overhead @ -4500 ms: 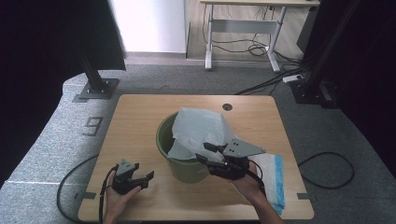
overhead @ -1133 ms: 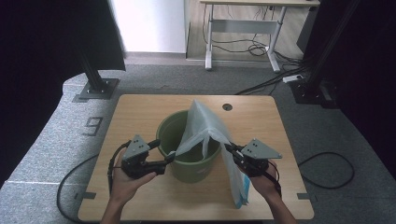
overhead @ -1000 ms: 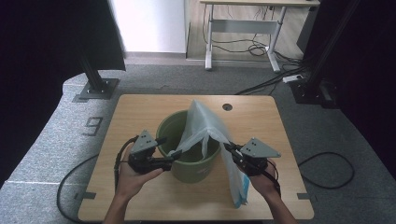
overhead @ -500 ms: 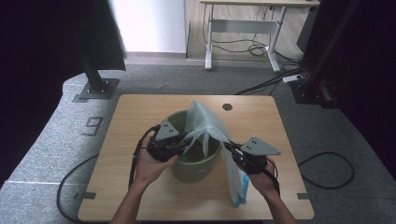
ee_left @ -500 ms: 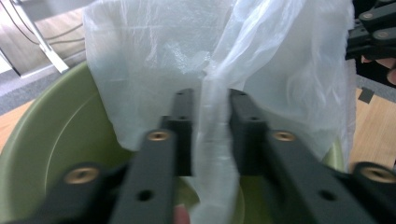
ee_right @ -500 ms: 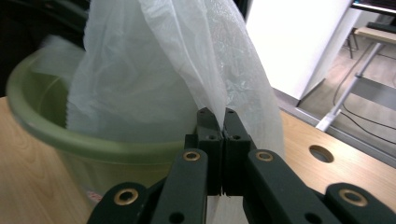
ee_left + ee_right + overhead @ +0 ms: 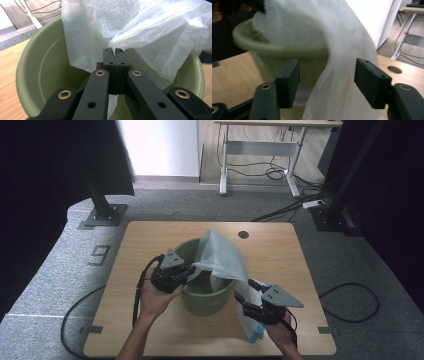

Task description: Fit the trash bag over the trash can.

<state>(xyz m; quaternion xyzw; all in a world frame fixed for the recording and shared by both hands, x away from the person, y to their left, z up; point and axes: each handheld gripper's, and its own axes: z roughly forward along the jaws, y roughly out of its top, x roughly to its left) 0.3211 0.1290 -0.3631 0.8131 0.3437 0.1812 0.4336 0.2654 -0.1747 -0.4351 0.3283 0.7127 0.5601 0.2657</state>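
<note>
Bin mouth: half blocked by the bag (image 7: 220, 257) rising from the bin (image 7: 207, 295); its left inside stays free.
Table (image 7: 280, 255): bare behind and right of bin.
Front right: draped bag hangs in the way.

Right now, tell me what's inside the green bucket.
Part of the white plastic bag hangs into the green bucket; the rest drapes over its rim. The left gripper pinches the bag's edge above the opening. Bare green wall shows on one side; the bag and jaws cover the bottom.

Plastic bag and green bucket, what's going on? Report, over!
Left tool shut on thin white plastic bag. Right tool just opened, bag hanging loose between its jaws. Bag half draped over round green bucket. Nothing blocking.
</note>
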